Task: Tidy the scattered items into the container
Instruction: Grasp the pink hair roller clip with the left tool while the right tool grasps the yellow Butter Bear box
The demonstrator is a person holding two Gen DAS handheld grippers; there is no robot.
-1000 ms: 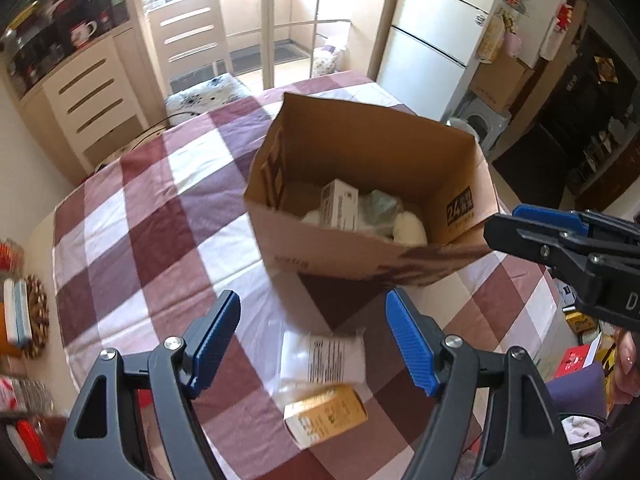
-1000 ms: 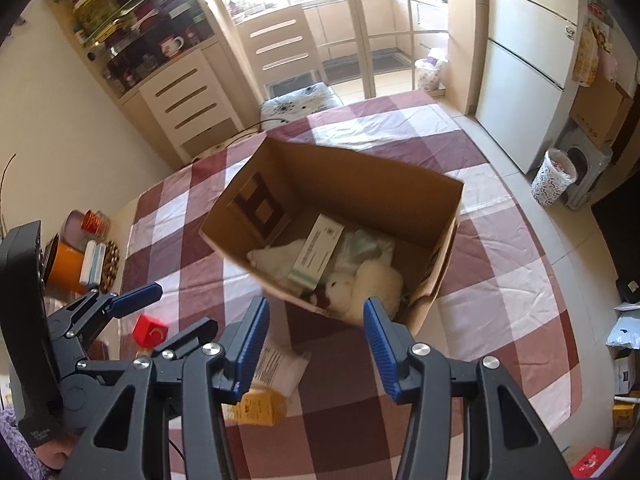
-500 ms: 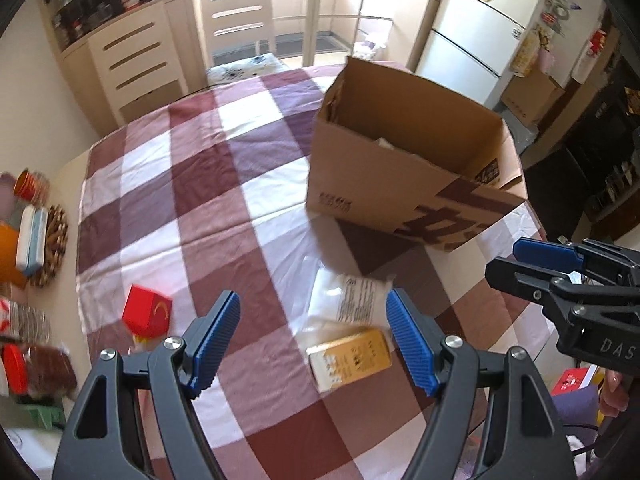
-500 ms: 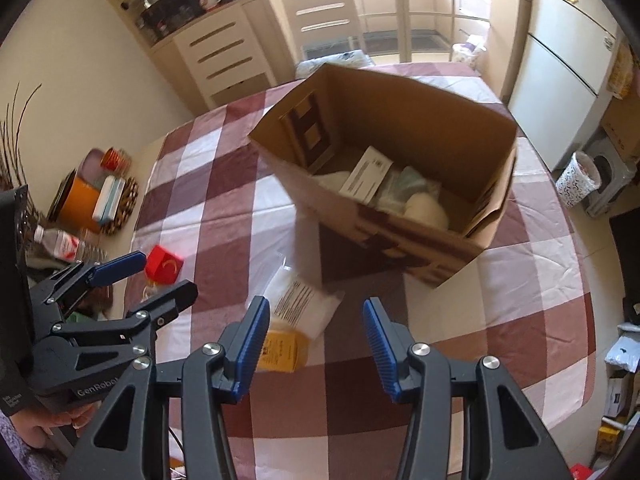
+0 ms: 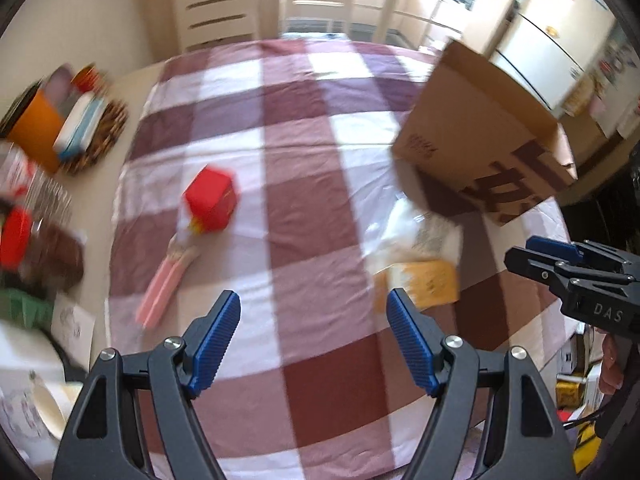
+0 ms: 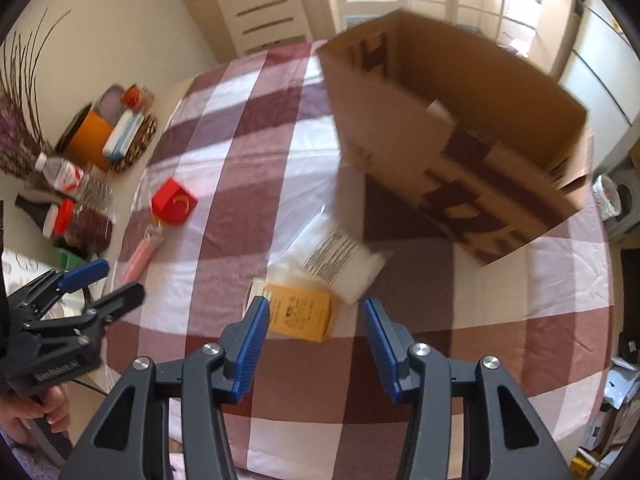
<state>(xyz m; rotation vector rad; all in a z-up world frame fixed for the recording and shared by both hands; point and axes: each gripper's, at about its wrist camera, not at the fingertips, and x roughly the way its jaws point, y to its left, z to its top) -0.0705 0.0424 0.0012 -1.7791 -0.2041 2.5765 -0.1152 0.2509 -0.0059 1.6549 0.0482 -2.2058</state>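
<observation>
– Where's the container?

– The open brown cardboard box (image 6: 452,132) stands on the checked maroon-and-white tabletop (image 6: 248,160), toward its far right corner. I can't see its contents from here beyond a pale scrap at the inner wall.

– And the loose things?

– A clear plastic packet with printed text (image 6: 336,260) lies just beside the box's near wall, and a flat yellow carton (image 6: 298,312) touches the packet's near edge. Well apart, toward the left edge, sits a red cube-shaped box (image 5: 211,199), with a pink flat packet (image 5: 166,280) just in front of it.

– Your tools?

– My right hand-held gripper (image 6: 314,344) hangs over the yellow carton, jaws parted, nothing between them. My left hand-held gripper (image 5: 314,342) hangs above bare cloth between the pink packet and the carton, jaws spread wider, gripping nothing.
</observation>
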